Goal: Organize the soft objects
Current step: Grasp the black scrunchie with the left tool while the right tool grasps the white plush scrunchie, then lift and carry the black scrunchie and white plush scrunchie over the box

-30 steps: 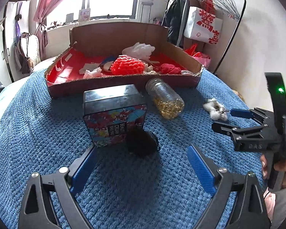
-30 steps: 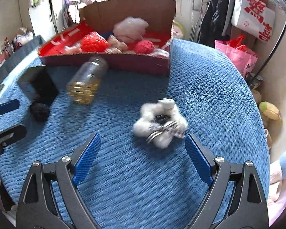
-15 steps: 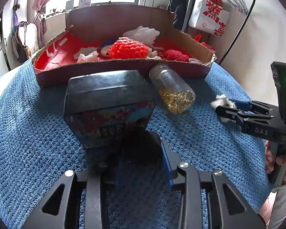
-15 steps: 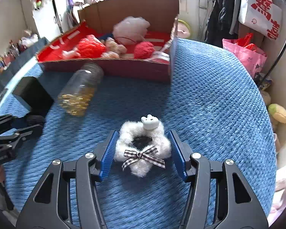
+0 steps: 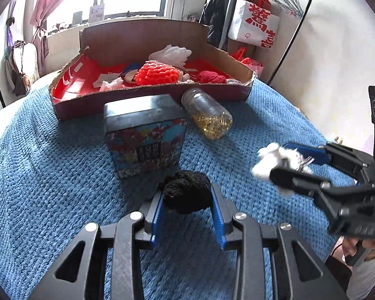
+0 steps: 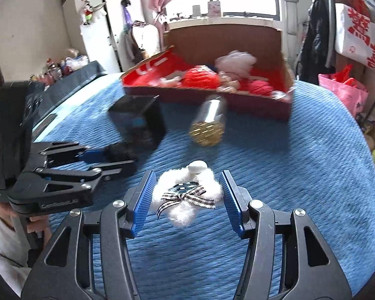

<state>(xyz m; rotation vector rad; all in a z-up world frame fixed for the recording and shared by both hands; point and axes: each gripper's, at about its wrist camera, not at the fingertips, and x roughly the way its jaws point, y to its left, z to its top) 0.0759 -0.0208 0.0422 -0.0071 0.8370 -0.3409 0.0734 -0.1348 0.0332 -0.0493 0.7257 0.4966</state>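
**Two soft items in hand, both bound for the cardboard box**

Item 1. Black fuzzy pom-pom (image 5: 186, 191). Clenched between the blue pads of the left gripper (image 5: 187, 206), well short of the cardboard box (image 5: 147, 100) and just in front of the patterned tin (image 5: 146, 137) that stands between it and the box.

Item 2. White fluffy scrunchie (image 6: 187, 192) with a checked bow. Sits between the pads of the right gripper (image 6: 186, 197); the pads touch the fluff lightly, so the grasp looks loose. It seems to be raised off the blue blanket (image 6: 300, 162), though blur leaves that unsure.

Item 3. Box contents: a red knitted piece (image 5: 156, 73), a white fluffy thing (image 5: 170, 53) and a red yarn ball (image 5: 210, 77) lie inside.

Item 4. Hard goods, not for sorting: the tin, and a clear jar (image 5: 207, 115) of gold bits lying on its side against the front wall of the box.

Handling note. Lift both pieces clear above the tin and jar before moving toward the box. Squeeze the scrunchie more firmly, lest it slip. Release only once past the front wall, over bare red floor.
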